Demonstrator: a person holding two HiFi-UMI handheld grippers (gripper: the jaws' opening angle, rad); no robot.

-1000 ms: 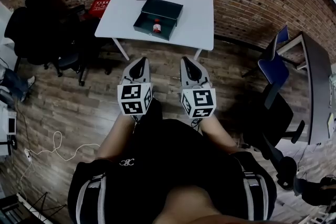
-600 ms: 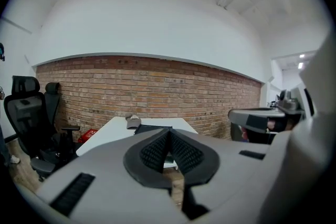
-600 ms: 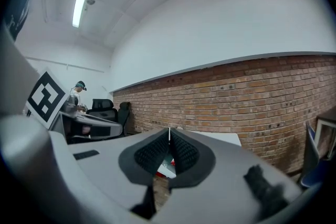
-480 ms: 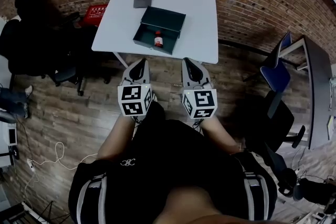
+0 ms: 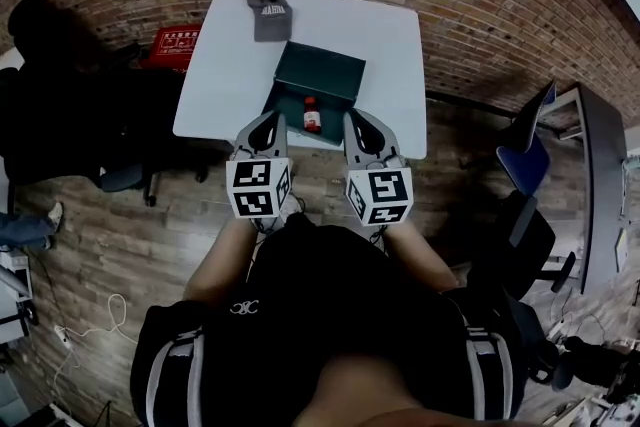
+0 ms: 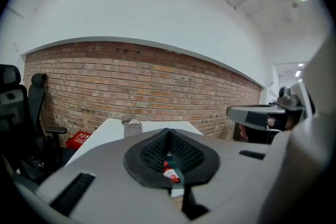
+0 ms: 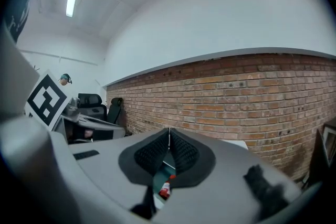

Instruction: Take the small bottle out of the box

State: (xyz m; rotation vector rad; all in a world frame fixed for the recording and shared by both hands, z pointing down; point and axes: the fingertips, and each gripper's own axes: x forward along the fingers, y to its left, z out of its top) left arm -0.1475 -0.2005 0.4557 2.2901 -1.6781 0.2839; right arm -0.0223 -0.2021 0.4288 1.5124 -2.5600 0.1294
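Well, in the head view I hold both claws low in front of me, side by side at the near edge of the white table (image 5: 225, 65). My left gripper (image 5: 269, 119) and my right gripper (image 5: 356, 119) both point away from me. The open box (image 5: 322, 73) sits on the table just beyond them. The small bottle (image 5: 312, 114) rests inside it by the near wall, and from above it falls between the two claw tips. A grey object (image 5: 268, 13) sits at the far edge, out of the way.

In the left gripper view my jaws meet tip to tip with nothing pinched. The small bottle (image 6: 169, 171) shows through the hollow beneath them, ahead in the box.

In the right gripper view the jaws are likewise pressed together and empty, with the small bottle (image 7: 166, 189) visible beyond. I judge I'm lined up for the reach, but one claw must spread before it can take hold.
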